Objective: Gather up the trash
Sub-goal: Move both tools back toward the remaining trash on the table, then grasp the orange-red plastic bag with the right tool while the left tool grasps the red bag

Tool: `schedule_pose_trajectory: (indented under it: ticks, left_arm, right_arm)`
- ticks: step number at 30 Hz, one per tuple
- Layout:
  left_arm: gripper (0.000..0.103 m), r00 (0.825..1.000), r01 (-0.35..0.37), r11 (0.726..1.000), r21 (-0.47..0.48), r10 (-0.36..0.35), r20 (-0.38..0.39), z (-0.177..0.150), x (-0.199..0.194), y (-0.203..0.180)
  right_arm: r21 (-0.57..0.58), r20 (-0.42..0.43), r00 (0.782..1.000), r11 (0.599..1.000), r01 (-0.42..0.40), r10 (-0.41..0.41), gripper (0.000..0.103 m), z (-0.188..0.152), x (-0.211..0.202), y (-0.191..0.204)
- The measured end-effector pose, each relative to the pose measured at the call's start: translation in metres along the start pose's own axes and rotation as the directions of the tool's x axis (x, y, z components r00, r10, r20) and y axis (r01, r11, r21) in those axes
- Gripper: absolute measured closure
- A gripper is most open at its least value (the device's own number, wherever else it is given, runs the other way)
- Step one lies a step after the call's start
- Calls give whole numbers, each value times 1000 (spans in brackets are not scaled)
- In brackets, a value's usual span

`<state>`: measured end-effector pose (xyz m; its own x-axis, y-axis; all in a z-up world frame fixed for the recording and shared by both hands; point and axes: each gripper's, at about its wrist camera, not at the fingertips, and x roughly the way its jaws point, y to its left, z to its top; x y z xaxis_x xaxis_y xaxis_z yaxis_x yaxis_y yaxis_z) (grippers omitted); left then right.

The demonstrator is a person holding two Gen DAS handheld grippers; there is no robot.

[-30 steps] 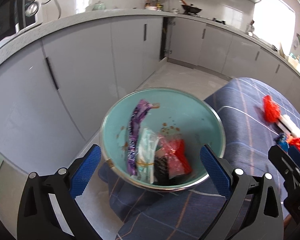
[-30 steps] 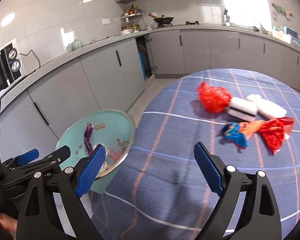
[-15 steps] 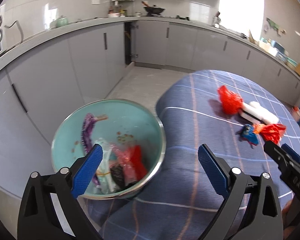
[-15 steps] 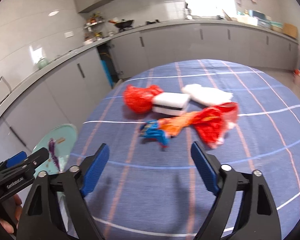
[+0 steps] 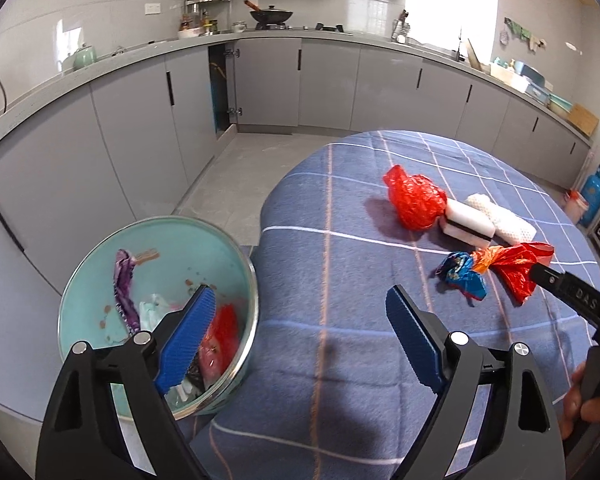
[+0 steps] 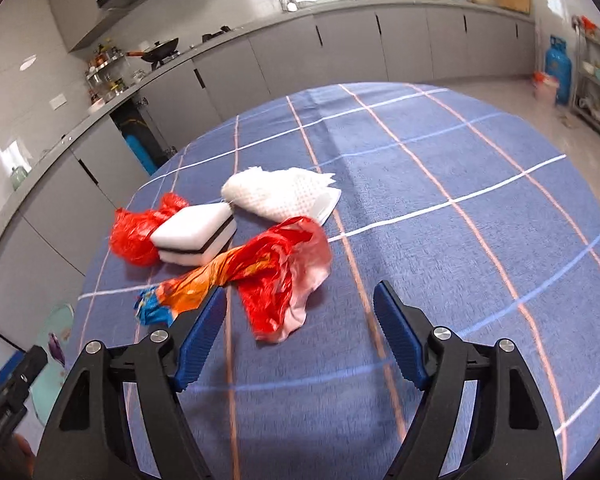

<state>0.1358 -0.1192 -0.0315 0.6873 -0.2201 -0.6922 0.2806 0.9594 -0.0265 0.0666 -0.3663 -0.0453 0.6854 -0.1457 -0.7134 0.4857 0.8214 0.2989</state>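
A teal bowl with several wrappers in it stands beside the table's left edge; it shows in the right wrist view too. On the blue checked tablecloth lie a crumpled red bag, a white sponge with a dark stripe, a white foam net and a twisted red, orange and blue wrapper. My right gripper is open and empty, just in front of that wrapper. My left gripper is open and empty above the table edge next to the bowl.
Grey kitchen cabinets and a counter run along the far walls. A blue gas cylinder stands on the floor at the right. A wok sits on the stove.
Both grippers have swung right, away from the bowl toward the trash on the cloth. The right gripper has come close to the red, orange and blue wrapper.
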Motion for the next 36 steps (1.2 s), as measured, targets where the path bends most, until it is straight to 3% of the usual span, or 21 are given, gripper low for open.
schedule_pose_trajectory:
  ticks: [6, 8, 9, 11, 17, 26, 31, 36]
  left_arm:
    - [18, 1000, 16, 1000, 10, -16, 1, 14, 11, -12]
    - [18, 1000, 14, 1000, 15, -15, 0, 18, 14, -14]
    - [18, 1000, 14, 1000, 18, -14, -1, 19, 16, -15]
    - [18, 1000, 12, 1000, 21, -12, -5, 22, 21, -17]
    - [18, 999, 31, 999, 20, -30, -17, 34, 37, -26]
    - [18, 996, 92, 996, 12, -92, -2, 64, 63, -55]
    - [18, 996, 90, 996, 27, -90, -6, 78, 87, -79]
    - [40, 993, 105, 994, 11, -104, -60, 83, 116, -89]
  right_arm:
    - [3, -44, 999, 1000, -10, 10, 27, 15, 21, 4]
    - [6, -69, 997, 1000, -17, 17, 42, 16, 28, 7]
    - [3, -72, 997, 1000, -8, 8, 44, 16, 31, 9]
    - [-9, -78, 997, 1000, -13, 13, 62, 16, 33, 11]
    - [-10, -79, 996, 999, -49, 48, 82, 12, 29, 8]
    - [-26, 23, 1000, 1000, -14, 14, 87, 25, -2, -12]
    - [-3, 74, 997, 1000, -11, 11, 88, 40, -11, -28]
    - [15, 92, 996, 1000, -16, 15, 88, 48, -18, -38]
